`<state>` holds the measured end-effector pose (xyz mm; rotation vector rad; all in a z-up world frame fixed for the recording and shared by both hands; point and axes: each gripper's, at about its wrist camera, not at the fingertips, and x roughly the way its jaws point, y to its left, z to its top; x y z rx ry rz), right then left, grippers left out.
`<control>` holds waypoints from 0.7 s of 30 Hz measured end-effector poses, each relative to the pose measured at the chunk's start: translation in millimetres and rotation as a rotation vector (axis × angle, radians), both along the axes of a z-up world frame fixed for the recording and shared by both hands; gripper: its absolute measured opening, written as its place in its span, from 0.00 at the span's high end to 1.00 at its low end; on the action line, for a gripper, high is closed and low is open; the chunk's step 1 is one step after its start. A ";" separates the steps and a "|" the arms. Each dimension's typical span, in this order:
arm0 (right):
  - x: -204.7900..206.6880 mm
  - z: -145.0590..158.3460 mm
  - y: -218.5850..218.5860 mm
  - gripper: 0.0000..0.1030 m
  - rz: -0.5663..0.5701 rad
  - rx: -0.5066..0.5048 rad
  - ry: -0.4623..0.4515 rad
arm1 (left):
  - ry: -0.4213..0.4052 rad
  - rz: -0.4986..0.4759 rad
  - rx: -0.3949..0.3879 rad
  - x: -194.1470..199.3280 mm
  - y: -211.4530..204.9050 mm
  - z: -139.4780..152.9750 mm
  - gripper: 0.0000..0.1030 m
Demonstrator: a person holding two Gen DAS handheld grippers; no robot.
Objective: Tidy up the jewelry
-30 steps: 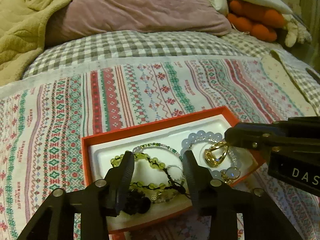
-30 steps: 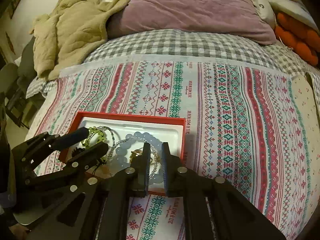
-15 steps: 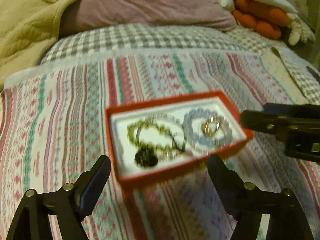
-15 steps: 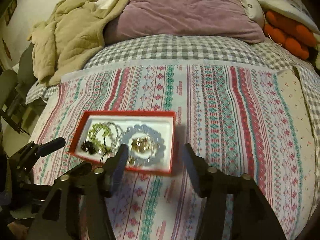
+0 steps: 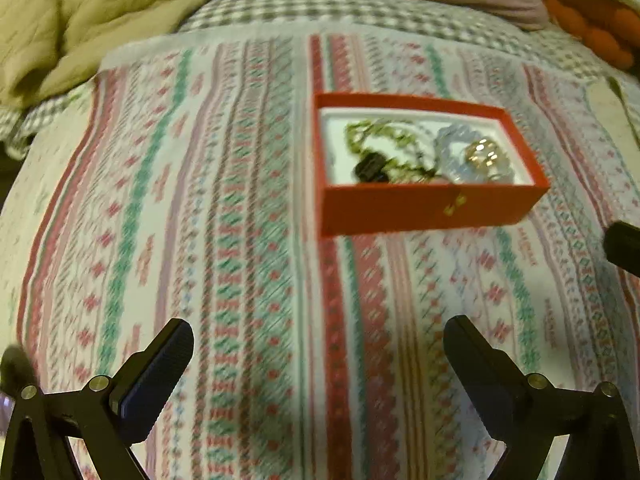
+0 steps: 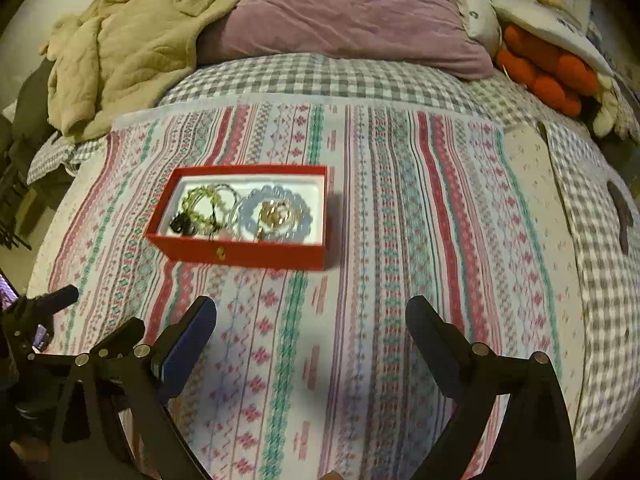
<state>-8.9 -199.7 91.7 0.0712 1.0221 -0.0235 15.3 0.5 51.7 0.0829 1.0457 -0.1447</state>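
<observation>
**Both grippers clear of the jewelry box, jaws spreading**

The red box (image 6: 240, 256) sits on the striped cloth (image 6: 400, 240), well ahead of both pairs of fingers, and nothing touches it. From the right wrist view its long side runs left to right across the cloth, one long wall facing the fingers, and it lies ahead and to the left of them. From the left wrist view it lies ahead and to the right, turned slightly so a corner leans toward the fingers.

Inside, on the white lining, a green bead bracelet (image 6: 200, 200) lies at the left end, a pale blue bead bracelet (image 6: 276, 216) at the right end, with gold pieces (image 6: 274, 212) inside the blue ring.

The right gripper (image 6: 312, 320) angles steeply down over bare cloth, jaws opening, nothing between them. The left gripper (image 5: 318, 340) tilts down the same way, jaws opening wide, only cloth below. The left view is blurred.
</observation>
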 end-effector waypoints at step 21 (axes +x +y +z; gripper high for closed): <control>-14.5 -43.5 16.9 0.06 -0.031 -0.056 0.032 | -0.018 0.071 0.025 -3.3 7.1 -18.9 0.01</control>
